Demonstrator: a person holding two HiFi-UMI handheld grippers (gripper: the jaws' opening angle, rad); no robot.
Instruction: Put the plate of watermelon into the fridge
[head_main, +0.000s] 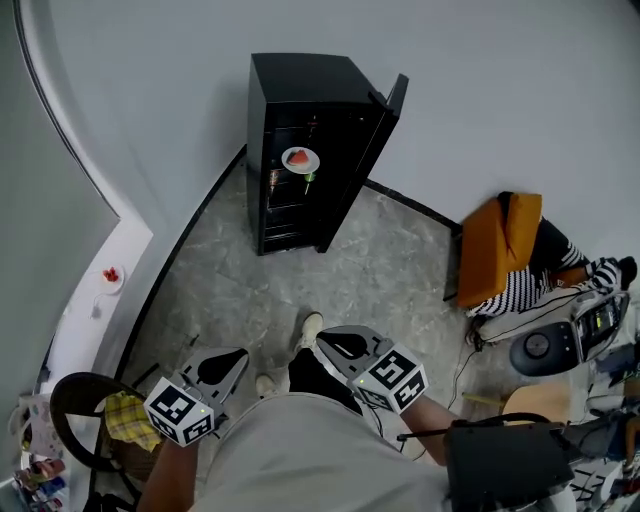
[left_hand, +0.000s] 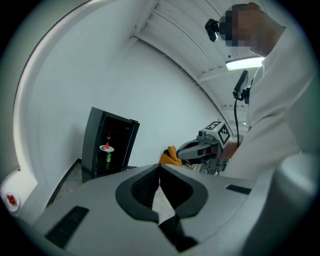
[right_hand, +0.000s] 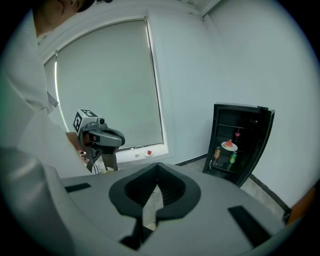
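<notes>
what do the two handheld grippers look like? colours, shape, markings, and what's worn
The left gripper and right gripper match. Both have pale grey moulded shells. Each claw is lined with black ribbed pads that sit in a dark, rounded recess. Each carries a white cube with black square markers at its rear. The person wears a pale top.

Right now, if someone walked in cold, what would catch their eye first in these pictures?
The black fridge stands against the far wall with its door open. The plate of watermelon sits on a shelf inside it, bright against the dark interior. Nearer the camera, the left gripper and the right gripper are both shut with nothing between their jaws, held close to the person's body and well short of the fridge.
</notes>
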